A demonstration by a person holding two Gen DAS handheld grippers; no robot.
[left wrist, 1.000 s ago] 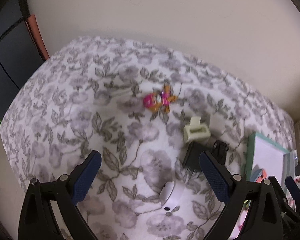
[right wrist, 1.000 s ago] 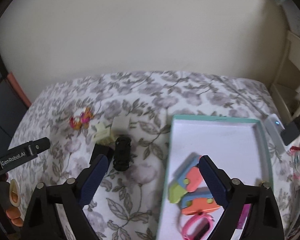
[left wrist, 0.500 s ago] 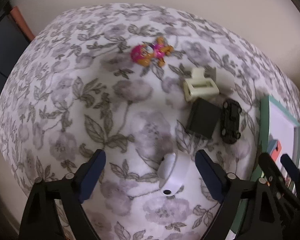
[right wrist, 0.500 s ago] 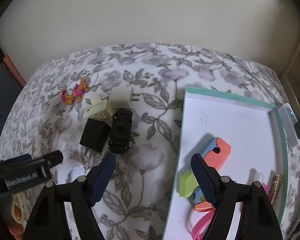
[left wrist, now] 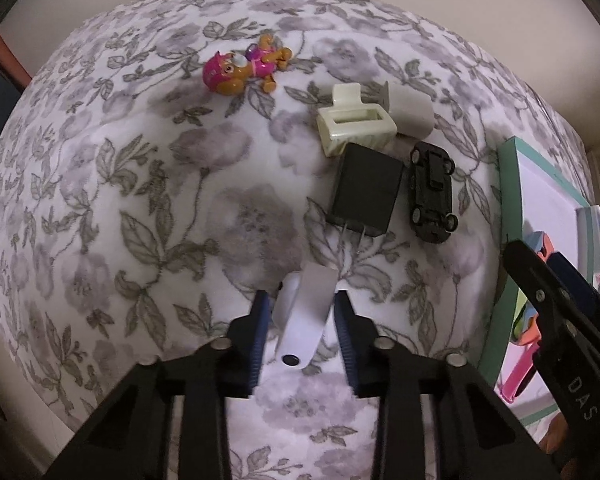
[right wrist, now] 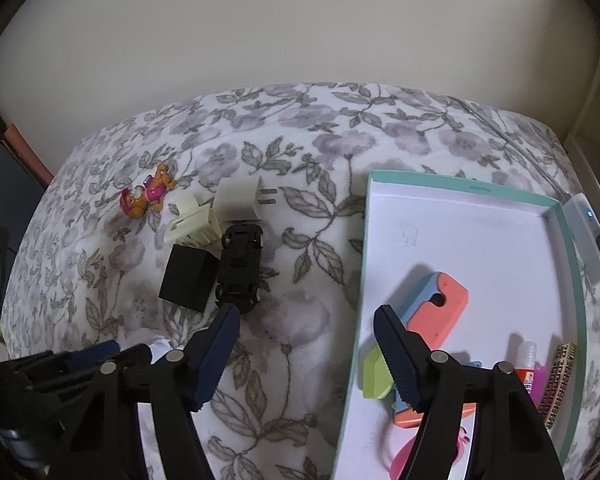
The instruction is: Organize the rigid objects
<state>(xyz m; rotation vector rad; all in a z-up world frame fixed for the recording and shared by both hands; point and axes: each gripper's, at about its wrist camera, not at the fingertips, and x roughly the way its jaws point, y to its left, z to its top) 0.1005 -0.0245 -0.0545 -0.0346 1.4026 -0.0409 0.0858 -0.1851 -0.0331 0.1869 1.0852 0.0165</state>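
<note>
Step in hand: closing on white oval gadget (left wrist: 305,320) lying on floral bedspread (left wrist: 112,208); judged pick-up for transfer to teal-rimmed box (right wrist: 452,190).
Left gripper (left wrist: 300,334): pointing straight down, jaws closing, gadget between them; pads flank it close both sides, firm contact not clear yet.
Right gripper (right wrist: 306,342): jaws closing, nothing between; hovers over bedspread beside box's left rim.
Gadget vs jaws: long axis runs along the fingers, narrow width across the gap; dark dot end nearest camera, far end pokes out past the fingertips.
Technique: keep pads square on the flat sides, centred; finish the squeeze before lifting; lift straight up. Smooth shell on soft fabric, so may slip or sink if pressed down.
Neighbours: black charger (left wrist: 366,190) just beyond the tips, prongs toward gadget; black toy car (left wrist: 432,192), cream clip (left wrist: 354,124), white plug (left wrist: 410,114), pink pup figure (left wrist: 240,68) farther off. Avoid clipping prongs.
Box contents: orange-blue case (right wrist: 436,304), green piece (right wrist: 374,376), glue tube (right wrist: 526,364); free floor at far end.
</note>
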